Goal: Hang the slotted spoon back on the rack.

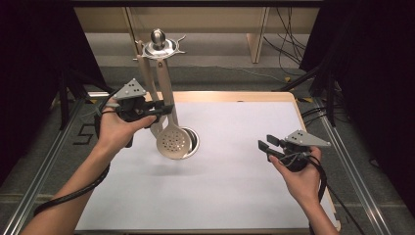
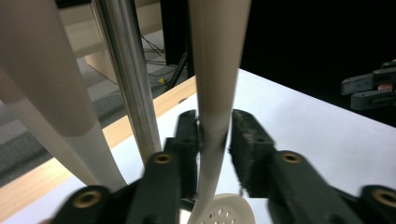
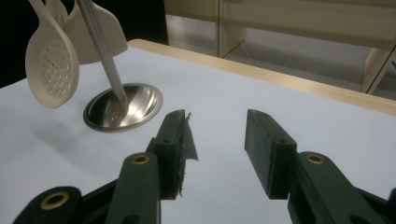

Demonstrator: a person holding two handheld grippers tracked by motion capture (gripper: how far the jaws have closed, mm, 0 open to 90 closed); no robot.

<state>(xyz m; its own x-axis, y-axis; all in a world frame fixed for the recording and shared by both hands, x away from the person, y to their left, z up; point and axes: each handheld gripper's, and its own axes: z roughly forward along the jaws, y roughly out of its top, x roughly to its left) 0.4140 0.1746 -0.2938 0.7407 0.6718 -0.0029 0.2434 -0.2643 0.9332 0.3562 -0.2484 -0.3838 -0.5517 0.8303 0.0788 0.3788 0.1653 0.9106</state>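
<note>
Forearms come in from the near edge of the high view, each hand carrying its tongs. The left tongs (image 1: 164,108) sit at the far left of the bench (image 1: 235,186), pinching the flat handle of a cream slotted spoon (image 1: 172,141) part-way up its length; the left gripper view shows the handle squeezed between the two black pads. The spoon hangs from a steel utensil stand (image 1: 157,44), its perforated bowl dangling just above the stand's round metal base (image 3: 122,108). Other cream utensils (image 1: 147,73) hang close beside it on the same stand.

The right tongs (image 1: 265,145) hover over the right side of the bench, spread and empty, well apart from the stand.

The spoon looks light and stiff (probably plastic or a similar smooth material), so it may be slippery, and free to swing on its hook. The flat middle of the handle, where it is held, seems the sensible place to grip.

Room is tight around the stand's pole (image 2: 133,84) and the neighbouring handles, which crowd the left tongs. Toward the near and right, the white bench top lies bare, with its wooden edge at the far and right sides.
</note>
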